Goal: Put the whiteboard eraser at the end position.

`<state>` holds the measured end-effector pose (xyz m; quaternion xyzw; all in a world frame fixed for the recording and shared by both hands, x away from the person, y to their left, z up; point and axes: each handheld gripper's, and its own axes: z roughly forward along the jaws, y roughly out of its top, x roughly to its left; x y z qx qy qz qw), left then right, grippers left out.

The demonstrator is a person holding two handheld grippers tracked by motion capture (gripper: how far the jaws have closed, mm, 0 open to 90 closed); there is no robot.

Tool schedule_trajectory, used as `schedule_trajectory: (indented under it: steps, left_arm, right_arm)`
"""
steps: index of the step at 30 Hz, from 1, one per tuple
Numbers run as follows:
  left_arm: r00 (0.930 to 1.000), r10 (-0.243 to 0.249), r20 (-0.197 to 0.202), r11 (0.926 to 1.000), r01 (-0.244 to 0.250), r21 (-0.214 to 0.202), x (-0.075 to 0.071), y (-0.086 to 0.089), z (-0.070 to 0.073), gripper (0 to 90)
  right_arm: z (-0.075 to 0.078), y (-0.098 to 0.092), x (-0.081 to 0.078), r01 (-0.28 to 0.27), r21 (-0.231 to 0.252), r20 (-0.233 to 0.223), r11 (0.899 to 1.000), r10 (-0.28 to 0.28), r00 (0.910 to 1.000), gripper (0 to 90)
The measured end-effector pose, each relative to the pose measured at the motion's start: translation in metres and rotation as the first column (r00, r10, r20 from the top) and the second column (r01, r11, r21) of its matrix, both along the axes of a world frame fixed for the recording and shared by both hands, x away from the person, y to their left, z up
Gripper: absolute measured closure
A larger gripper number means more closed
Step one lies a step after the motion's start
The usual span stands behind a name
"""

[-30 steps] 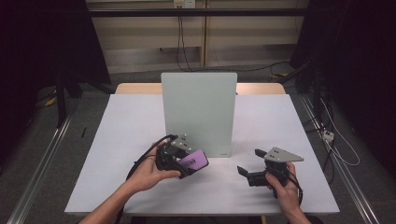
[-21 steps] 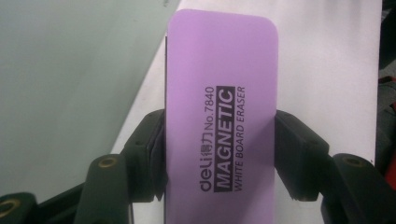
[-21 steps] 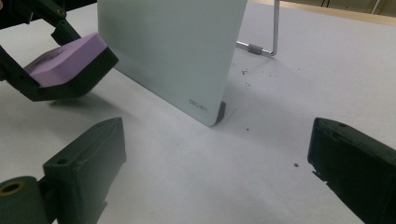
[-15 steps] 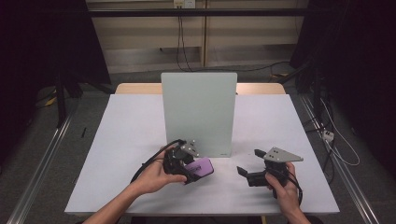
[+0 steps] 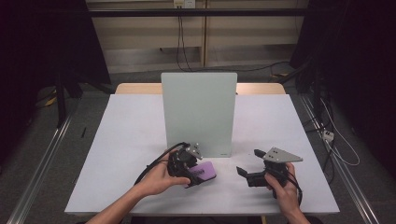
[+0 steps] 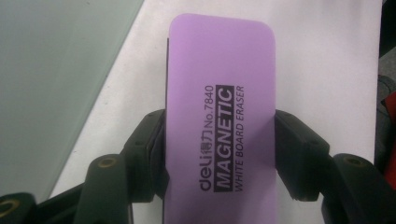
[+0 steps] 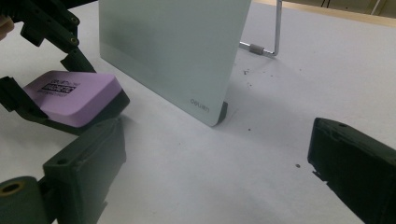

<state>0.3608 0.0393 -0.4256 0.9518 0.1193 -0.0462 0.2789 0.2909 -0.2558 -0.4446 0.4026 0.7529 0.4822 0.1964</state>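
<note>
We see a white table [image 5: 121, 140] with a pale green whiteboard [image 5: 198, 112] standing upright near its middle, propped from behind by a metal stand [image 7: 275, 32]. Just in front of the whiteboard's lower left corner, our left gripper [image 5: 194, 170] is clamped on a purple whiteboard eraser [image 5: 204, 171], one jaw pressed against each long side. The eraser lies low over the table, just beside the whiteboard's foot; we cannot tell whether it touches the table. Its purple top faces up, printed with "MAGNETIC WHITE BOARD ERASER" [image 6: 219, 135], and a dark felt layer shows underneath. In front of the whiteboard's lower right corner, our right gripper [image 5: 250, 165] hovers with its jaws wide apart and nothing between them. Small dark specks [image 7: 247, 72] dot the table right of the whiteboard's foot. Bare table separates the two grippers.
</note>
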Motion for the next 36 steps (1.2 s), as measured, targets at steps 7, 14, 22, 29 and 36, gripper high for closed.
schedule_trajectory:
  steps: [7, 14, 22, 29, 36]
  left_arm:
    - [0.9999, 0.012, -0.005, 0.9999, -0.012, -0.006, 0.000, -0.004, -0.006, 40.5]
    - [0.9999, 0.010, 0.007, 0.9999, -0.010, -0.007, -0.001, -0.004, -0.008, 40.0]
    - [0.9990, 0.024, 0.037, 0.9993, -0.023, -0.030, -0.002, -0.003, -0.010, 27.6]
    - [0.9946, 0.076, 0.071, 0.9933, -0.069, -0.092, 0.001, 0.003, -0.003, 15.7]
    - [0.9912, 0.113, 0.068, 0.9837, -0.102, -0.148, 0.003, 0.009, 0.003, 8.0]
  right_arm:
    - [0.000, 0.000, 0.001, 0.000, 0.000, -0.003, 1.000, 0.000, 1.0000, 4.1]
    - [0.000, 0.000, 0.000, 0.000, -0.001, -0.004, 1.000, 0.000, 1.0000, 4.1]
    - [0.000, 0.000, 0.000, 0.002, -0.002, -0.001, 1.000, -0.002, 1.0000, 4.2]
    - [0.000, 0.000, 0.000, 0.002, -0.001, -0.001, 1.000, -0.002, 1.0000, 4.2]
    - [-0.001, 0.000, 0.001, 0.005, -0.004, -0.004, 1.000, -0.005, 1.0000, 4.2]
